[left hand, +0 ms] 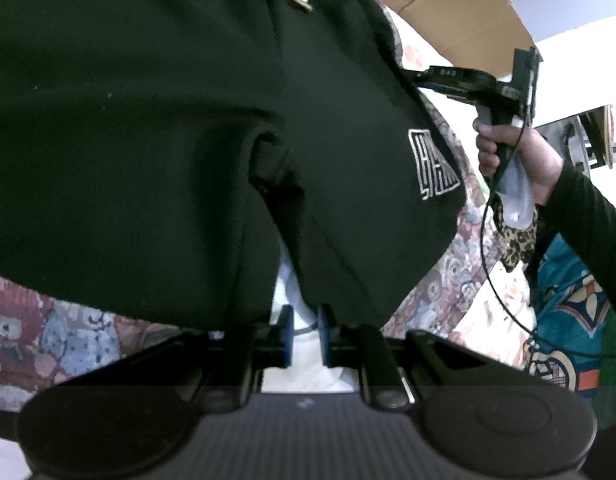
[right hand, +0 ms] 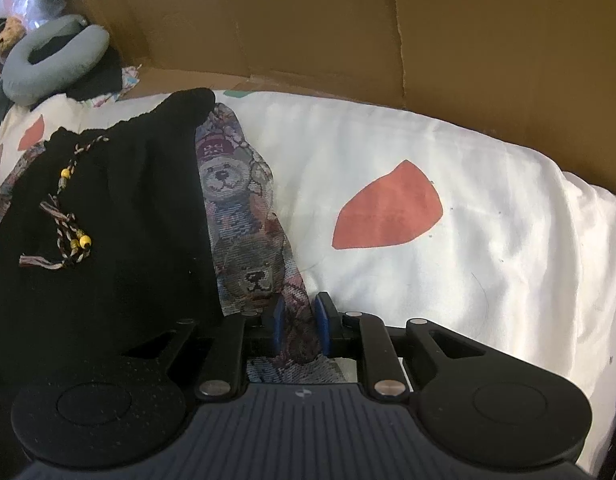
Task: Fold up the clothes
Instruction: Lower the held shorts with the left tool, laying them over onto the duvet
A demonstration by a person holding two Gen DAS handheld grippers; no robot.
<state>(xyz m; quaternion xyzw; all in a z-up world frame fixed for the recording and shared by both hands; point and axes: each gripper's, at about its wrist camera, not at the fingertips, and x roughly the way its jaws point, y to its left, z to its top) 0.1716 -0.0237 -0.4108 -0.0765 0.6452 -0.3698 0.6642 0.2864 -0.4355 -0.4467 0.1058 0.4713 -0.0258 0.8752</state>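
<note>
— Blue pads of the left gripper (left hand: 305, 334) sit close together near the lens; what's between them?

— Something white, with the hem of the black garment (left hand: 168, 120) draped just above. Whether it's pinched, I can't tell.

— And the right gripper (right hand: 300, 326)?

— Clamped on the edge of the teddy-bear print fabric (right hand: 244, 216), which runs between its pads.

— Where's the black garment from that side?

— Lying over the bear fabric on the white bed sheet (right hand: 488, 240), its beaded drawstring (right hand: 68, 224) on top. A white logo patch (left hand: 432, 164) shows in the left view.

— Anything else?

— A hand (left hand: 516, 156) grips the other tool's handle; cardboard (right hand: 388, 32) stands behind the bed, a grey neck pillow (right hand: 48, 68) far left.
</note>
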